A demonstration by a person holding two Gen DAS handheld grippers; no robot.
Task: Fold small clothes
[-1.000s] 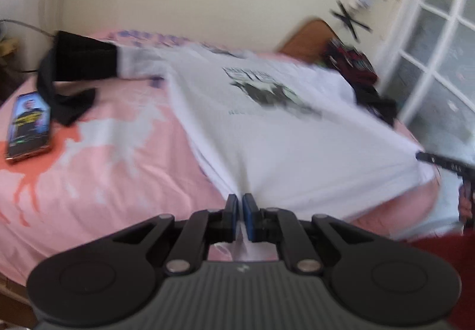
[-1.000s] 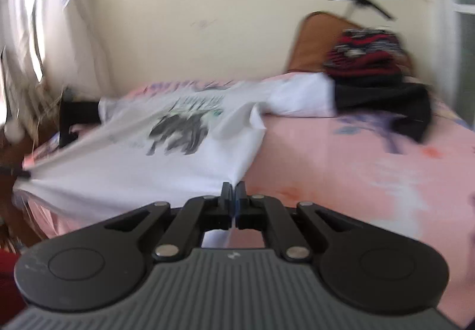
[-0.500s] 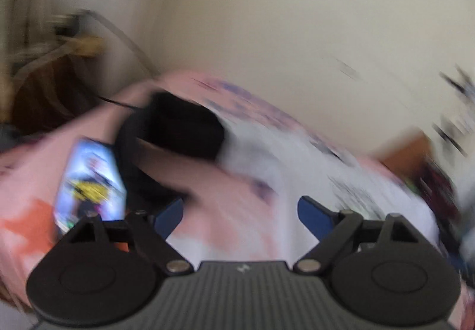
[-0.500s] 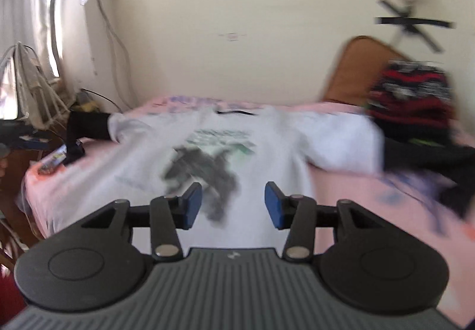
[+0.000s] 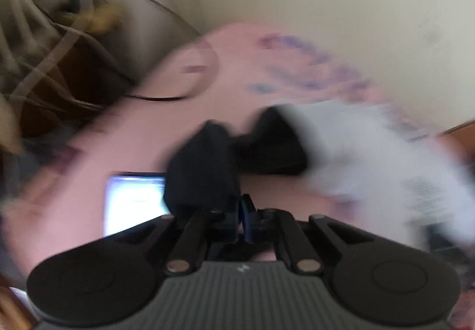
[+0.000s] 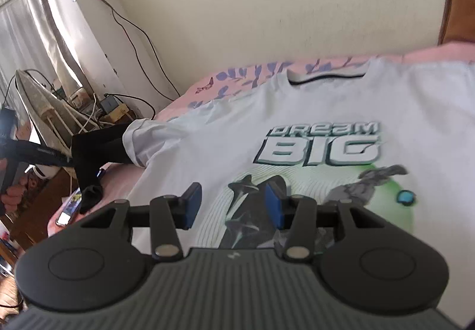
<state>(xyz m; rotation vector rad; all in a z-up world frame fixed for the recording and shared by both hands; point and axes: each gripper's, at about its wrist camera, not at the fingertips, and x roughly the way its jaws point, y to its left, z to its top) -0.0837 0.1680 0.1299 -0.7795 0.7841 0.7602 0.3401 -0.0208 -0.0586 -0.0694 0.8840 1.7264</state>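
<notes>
A white shirt [image 6: 326,110] with black sleeves and a "DREAM BIG" print lies flat, front up, on the pink bed [image 6: 237,74]. My right gripper [image 6: 233,205] is open and empty, just above the printed chest. In the blurred left wrist view, my left gripper [image 5: 240,211] is shut on the black sleeve [image 5: 204,163] at its cuff; the white shirt body [image 5: 371,151] trails to the right. The same black sleeve [image 6: 95,151] shows at the left of the right wrist view, with the left gripper's arm beside it.
A phone [image 5: 133,202] with a lit screen lies on the bed under the sleeve end, also at the bed's left edge [image 6: 69,208]. A fan [image 6: 44,104], cables and a side table stand left of the bed. A wooden headboard [image 6: 457,3] is at right.
Both grippers let go of the shirt's hem and opened. The left one moved to the black sleeve and shut on its cuff. The right one moved up over the print, still open.
</notes>
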